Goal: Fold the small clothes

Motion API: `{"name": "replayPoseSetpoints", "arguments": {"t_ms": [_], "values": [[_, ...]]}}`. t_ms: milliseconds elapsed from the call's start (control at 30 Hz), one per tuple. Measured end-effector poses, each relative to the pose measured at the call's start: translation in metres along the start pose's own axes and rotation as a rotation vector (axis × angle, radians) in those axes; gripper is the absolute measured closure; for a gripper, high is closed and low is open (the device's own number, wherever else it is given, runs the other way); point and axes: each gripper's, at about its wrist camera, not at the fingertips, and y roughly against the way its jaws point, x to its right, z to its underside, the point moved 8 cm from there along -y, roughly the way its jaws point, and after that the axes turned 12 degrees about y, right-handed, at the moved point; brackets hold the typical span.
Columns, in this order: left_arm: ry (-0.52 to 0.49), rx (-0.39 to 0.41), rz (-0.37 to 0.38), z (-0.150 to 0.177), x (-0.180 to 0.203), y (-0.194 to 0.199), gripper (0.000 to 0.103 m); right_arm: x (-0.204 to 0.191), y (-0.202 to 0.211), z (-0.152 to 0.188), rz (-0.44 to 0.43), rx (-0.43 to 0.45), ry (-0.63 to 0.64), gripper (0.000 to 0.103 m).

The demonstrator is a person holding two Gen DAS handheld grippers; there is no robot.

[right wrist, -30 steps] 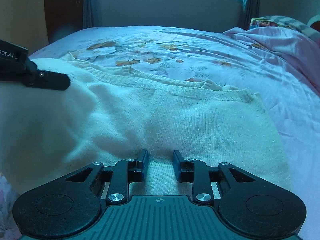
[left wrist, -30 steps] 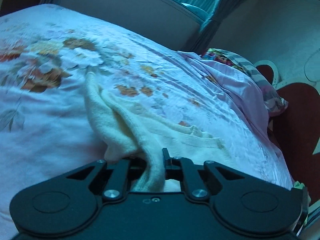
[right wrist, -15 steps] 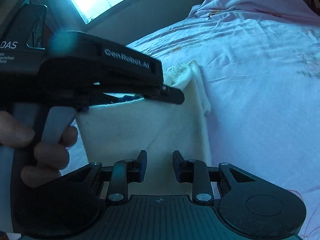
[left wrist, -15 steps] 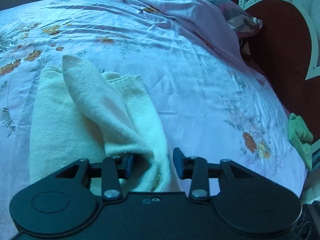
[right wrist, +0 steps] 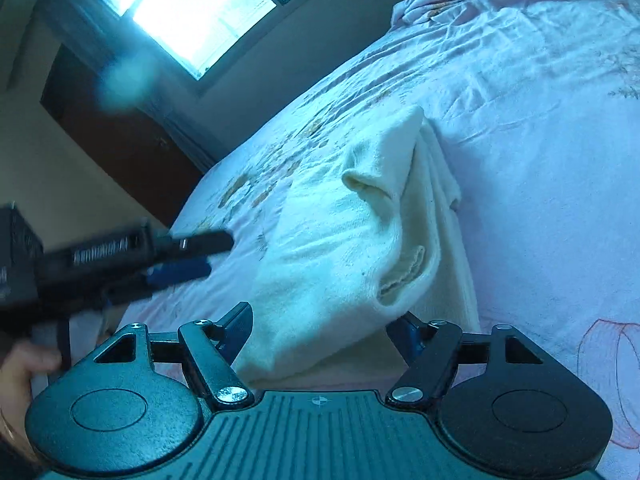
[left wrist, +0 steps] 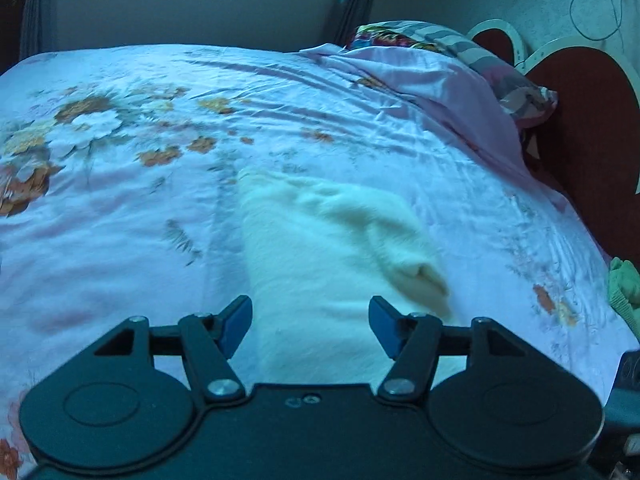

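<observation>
Your left gripper (left wrist: 310,324) sits with its jaws spread; they've just been opening, and nothing's pinched. The cream sweater (left wrist: 332,248) lies on the bed between and ahead of those blue pads, not pressed by either one. From the right wrist view that same gripper (right wrist: 200,254) shows off to the left, blurry, well clear of the fabric, with your hand (right wrist: 20,364) under it.

Your right gripper (right wrist: 318,332) has its jaws wide too, also just been opening. The sweater (right wrist: 344,248) is bunched into a folded heap right in front, its near edge lying between the fingers, but I can't see either pad squeezing it. A sleeve or flap lies folded over the top of the pile.

Out past the heap, to the right, it's just floral bedsheet (left wrist: 120,208), and further right a rumpled pillow (left wrist: 440,80) against the headboard (left wrist: 592,152).
</observation>
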Motion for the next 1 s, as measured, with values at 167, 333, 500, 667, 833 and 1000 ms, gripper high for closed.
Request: {"name": "replayPoseSetpoints", "arguments": {"t_ms": [167, 333, 500, 667, 833, 1000], "values": [[0.050, -0.052, -0.001, 0.030, -0.021, -0.013, 0.042, 0.020, -0.016, -0.005, 0.135, -0.041, -0.077, 0.091], [0.021, -0.078, 0.047, 0.049, -0.009, -0.021, 0.043, -0.001, 0.010, -0.021, 0.118, 0.021, 0.038, 0.093], [0.001, -0.115, 0.028, 0.068, -0.009, -0.033, 0.043, 0.035, -0.005, 0.011, 0.198, -0.146, -0.002, 0.092], [-0.005, -0.111, 0.033, 0.071, -0.009, -0.030, 0.042, 0.028, 0.019, -0.022, 0.196, -0.012, 0.025, 0.061], [0.003, -0.110, 0.035, 0.071, -0.009, -0.031, 0.041, 0.027, -0.005, -0.062, 0.213, 0.019, 0.069, 0.044], [0.005, -0.107, 0.044, 0.072, -0.009, -0.031, 0.041, 0.040, -0.054, -0.092, 0.213, -0.008, 0.067, 0.044]]}}
